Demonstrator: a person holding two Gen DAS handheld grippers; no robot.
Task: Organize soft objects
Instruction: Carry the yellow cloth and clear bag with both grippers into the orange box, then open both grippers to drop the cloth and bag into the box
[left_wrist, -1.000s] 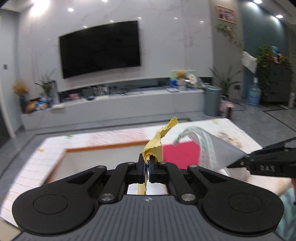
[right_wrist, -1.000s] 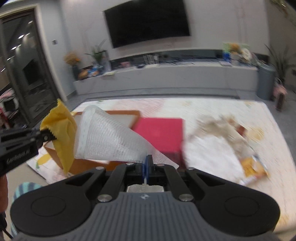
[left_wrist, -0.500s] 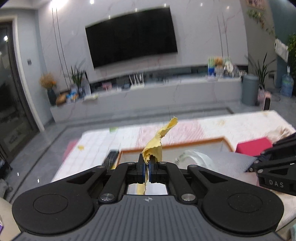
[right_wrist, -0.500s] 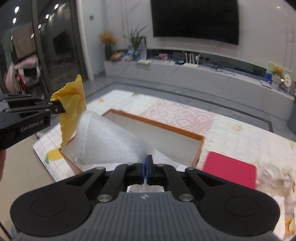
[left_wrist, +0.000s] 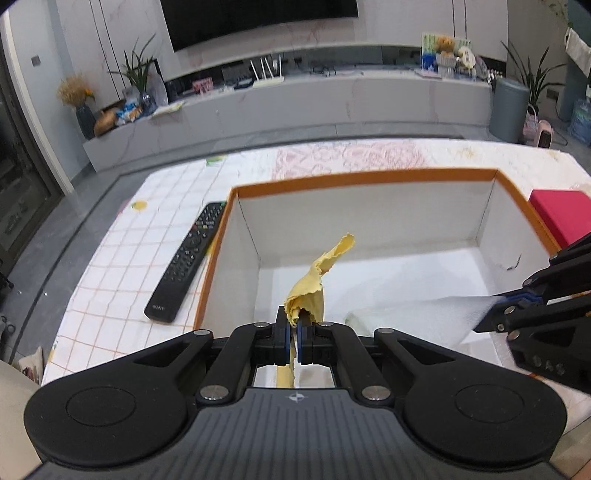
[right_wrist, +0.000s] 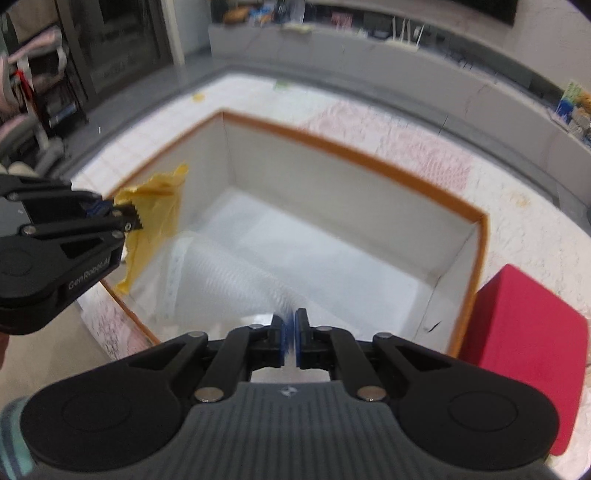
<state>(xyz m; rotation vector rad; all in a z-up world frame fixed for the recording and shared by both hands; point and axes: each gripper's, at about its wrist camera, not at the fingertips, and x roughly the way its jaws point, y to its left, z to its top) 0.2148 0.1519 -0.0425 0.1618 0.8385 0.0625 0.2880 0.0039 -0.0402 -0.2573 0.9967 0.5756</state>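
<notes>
An open box (left_wrist: 362, 176) (right_wrist: 354, 155) with an orange rim and white inside stands on the table. My left gripper (left_wrist: 294, 325) (right_wrist: 127, 218) is shut on a yellow cloth (left_wrist: 314, 288) (right_wrist: 155, 214), held over the box's near left part. My right gripper (right_wrist: 290, 334) (left_wrist: 498, 308) is shut on a white mesh foam sheet (right_wrist: 229, 280) (left_wrist: 417, 317) that hangs down into the box, blurred in the right wrist view. Both grippers point down into the box, side by side.
A black remote control (left_wrist: 186, 264) lies left of the box on the checked tablecloth (left_wrist: 122, 254). A red box (left_wrist: 561, 216) (right_wrist: 524, 347) sits right of the orange box. A grey TV bench (left_wrist: 295, 107) runs along the far wall.
Both grippers swung left and tilted downward, so the open box now fills both views. The yellow cloth and the white foam sheet came along, now hanging over and into the box.
</notes>
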